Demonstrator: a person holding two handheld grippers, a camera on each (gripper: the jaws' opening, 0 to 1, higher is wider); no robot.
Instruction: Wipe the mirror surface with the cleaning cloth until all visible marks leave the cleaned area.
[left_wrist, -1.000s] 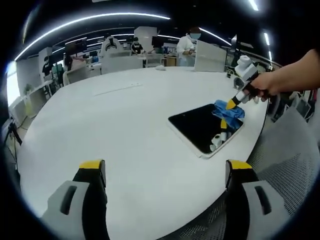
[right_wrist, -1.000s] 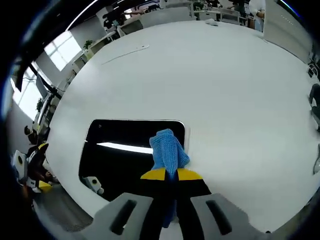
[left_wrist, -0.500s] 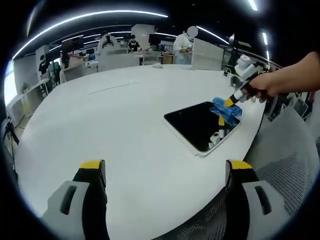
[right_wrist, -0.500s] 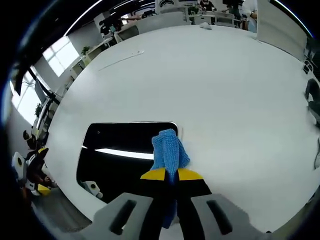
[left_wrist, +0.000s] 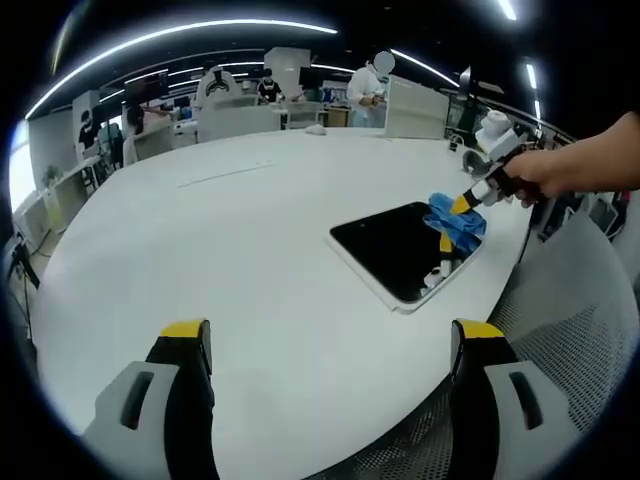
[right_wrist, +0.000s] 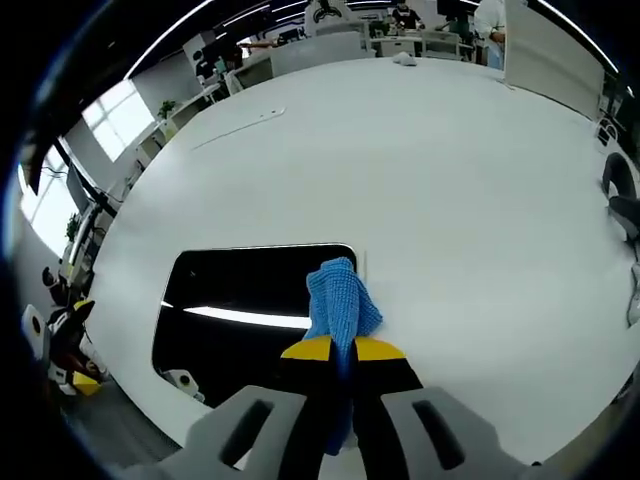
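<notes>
Mirror-cleaning at a large white table (left_wrist: 200, 250): the right gripper (right_wrist: 335, 348), its yellow-tipped jaws clenched on a blue cleaning cloth (right_wrist: 340, 305), presses the bunched fabric onto the dark mirror (right_wrist: 235, 300) just ahead of its tips, at the corner of the glass nearest that hand. The left gripper (left_wrist: 330, 345) hangs back with its jaws spread wide and nothing between them, well apart from the mirror (left_wrist: 395, 250), which lies ahead and to its right, close to the table's rounded edge. From there the right gripper (left_wrist: 468, 200) and the cloth (left_wrist: 455, 222) are seen at the mirror's far right corner, held by a person's hand (left_wrist: 535, 175). Risk lies mostly in that placement: nothing pins the mirror down, so a firm stroke toward the rim would likely slide it along the smooth top and possibly over the side. Only a small fold of cloth sticks out past the jaw tips, and a steep angle could bring the hard tips onto the glass. The far part of the glass, away from the cloth, seems not yet covered, though whether marks remain there cannot be told at this size; bright ceiling strips reflected in it could easily pass for streaks.
</notes>
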